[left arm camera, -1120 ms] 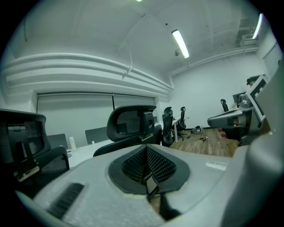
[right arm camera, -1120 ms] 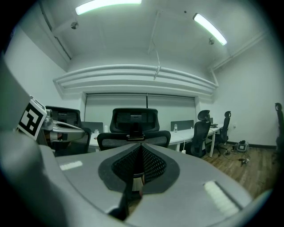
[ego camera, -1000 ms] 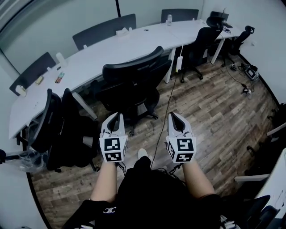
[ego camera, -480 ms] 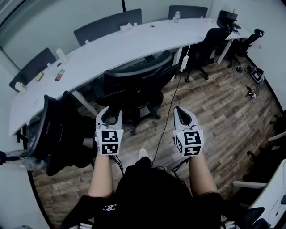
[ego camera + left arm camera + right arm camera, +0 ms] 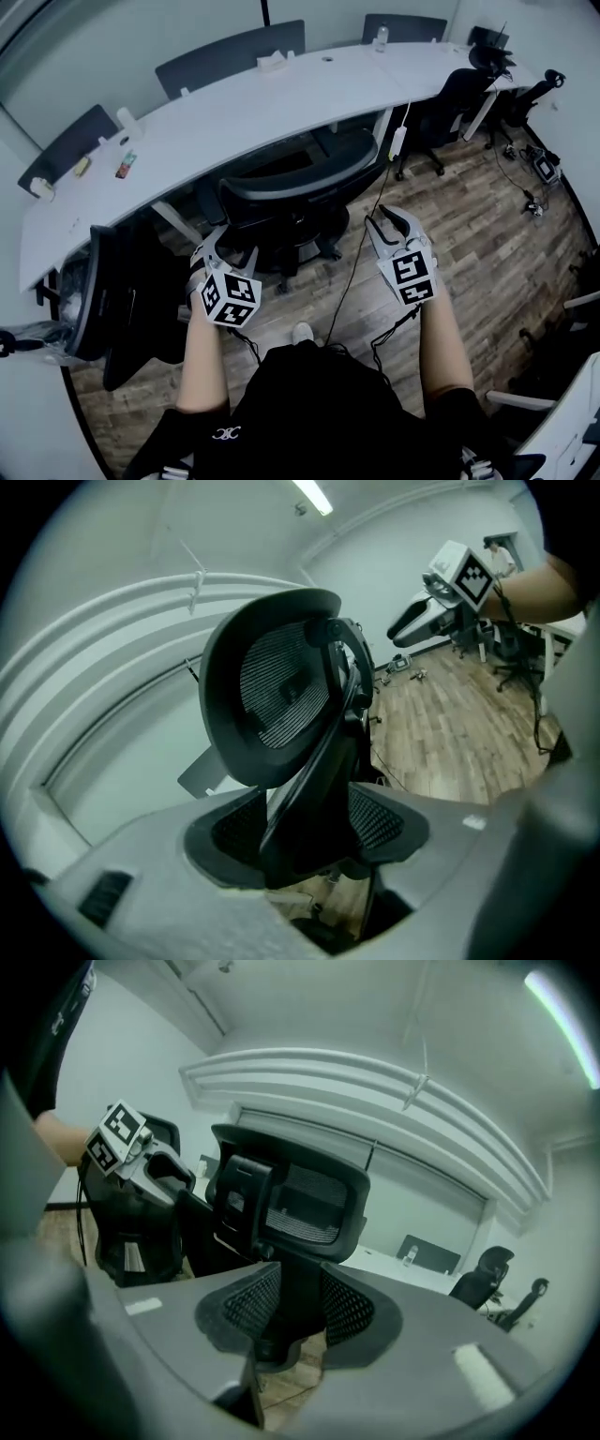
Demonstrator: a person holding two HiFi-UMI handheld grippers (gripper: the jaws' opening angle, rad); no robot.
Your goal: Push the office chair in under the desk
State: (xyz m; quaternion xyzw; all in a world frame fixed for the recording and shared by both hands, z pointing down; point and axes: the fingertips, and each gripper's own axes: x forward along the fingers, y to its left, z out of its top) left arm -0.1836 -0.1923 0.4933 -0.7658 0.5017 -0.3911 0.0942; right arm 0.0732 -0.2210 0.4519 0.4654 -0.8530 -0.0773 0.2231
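Chair: office chair (image 5: 300, 192) sits farther under the table (image 5: 234, 112) than a second ago — push nearly done.
Tools: left tool (image 5: 232, 246) and right tool (image 5: 389, 220) opening — pads pressing nothing.

No legible text, brand or number shows anywhere. The left cube (image 5: 230, 300) and right cube (image 5: 411, 275) carry only black-and-white square marker patterns, no letters. A small white emblem (image 5: 225, 434) on the person's dark garment is too small to read. Print on the packet (image 5: 124, 164) near the worktop's (image 5: 234, 108) left end is blurred beyond reading.
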